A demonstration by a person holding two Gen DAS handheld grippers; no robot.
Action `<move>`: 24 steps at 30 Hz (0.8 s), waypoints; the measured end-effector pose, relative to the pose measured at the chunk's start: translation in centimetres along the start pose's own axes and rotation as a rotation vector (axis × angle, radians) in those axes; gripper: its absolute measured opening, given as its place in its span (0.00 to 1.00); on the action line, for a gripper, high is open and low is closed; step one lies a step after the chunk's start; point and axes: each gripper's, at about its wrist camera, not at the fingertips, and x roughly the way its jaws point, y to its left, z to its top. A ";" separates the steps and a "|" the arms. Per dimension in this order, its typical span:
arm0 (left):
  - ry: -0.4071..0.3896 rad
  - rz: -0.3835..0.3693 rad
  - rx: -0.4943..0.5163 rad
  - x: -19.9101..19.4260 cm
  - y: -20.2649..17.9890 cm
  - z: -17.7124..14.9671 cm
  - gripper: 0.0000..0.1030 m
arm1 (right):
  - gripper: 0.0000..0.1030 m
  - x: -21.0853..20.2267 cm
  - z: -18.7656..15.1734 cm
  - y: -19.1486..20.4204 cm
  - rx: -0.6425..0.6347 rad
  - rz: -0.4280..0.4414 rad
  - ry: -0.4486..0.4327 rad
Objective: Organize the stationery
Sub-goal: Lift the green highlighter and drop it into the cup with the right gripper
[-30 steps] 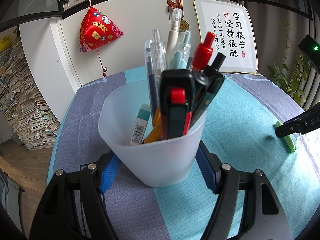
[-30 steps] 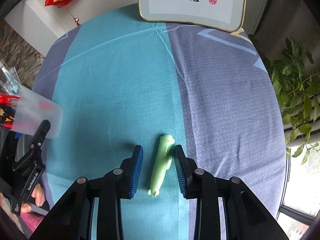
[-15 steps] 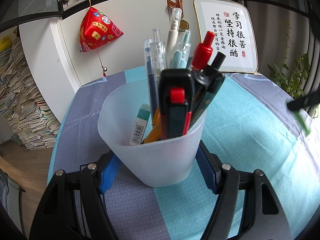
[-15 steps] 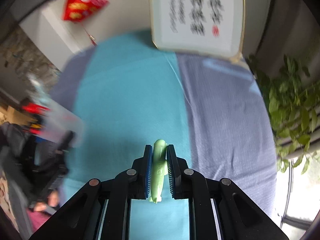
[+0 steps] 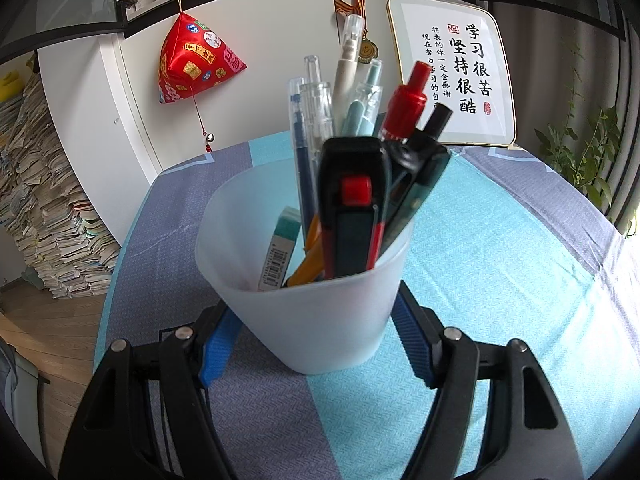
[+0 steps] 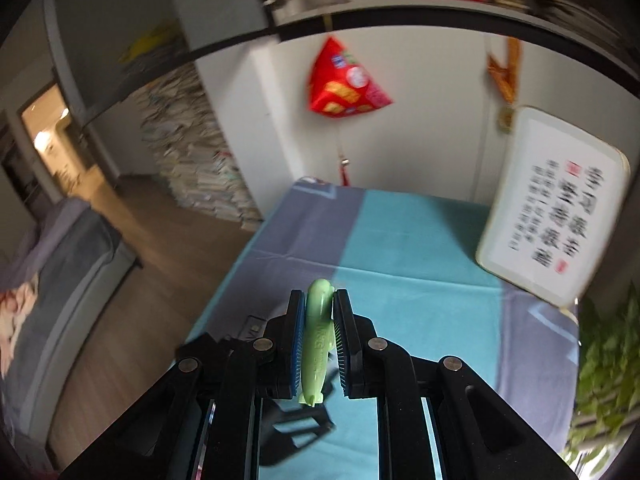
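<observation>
Left gripper (image 5: 320,344) clamps the frosted cup (image 5: 308,300) on the tablecloth (image 5: 500,280), steadying it for loading (pens already upright inside). Right gripper (image 6: 318,322) has just been closing and now pinches the green pen-like item (image 6: 316,340) above the cloth; long axis along the fingers, rounded end forward.

Right claw (image 6: 316,340) closed on green pen (image 6: 316,340), lifting it off the table.
</observation>
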 end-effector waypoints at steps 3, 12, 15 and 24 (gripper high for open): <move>0.000 0.000 0.000 0.0 0.0 0.0 0.68 | 0.15 1.3 0.7 1.4 -0.054 0.011 0.010; 0.000 0.002 0.001 0.0 0.0 0.0 0.68 | 0.15 5.1 1.1 2.3 -0.131 0.049 0.020; 0.001 0.005 0.004 0.0 0.0 -0.1 0.68 | 0.15 6.1 0.9 1.7 -0.128 0.080 0.027; 0.003 0.006 0.013 -0.1 0.2 -0.2 0.68 | 0.15 7.9 0.1 0.6 -0.125 0.134 0.039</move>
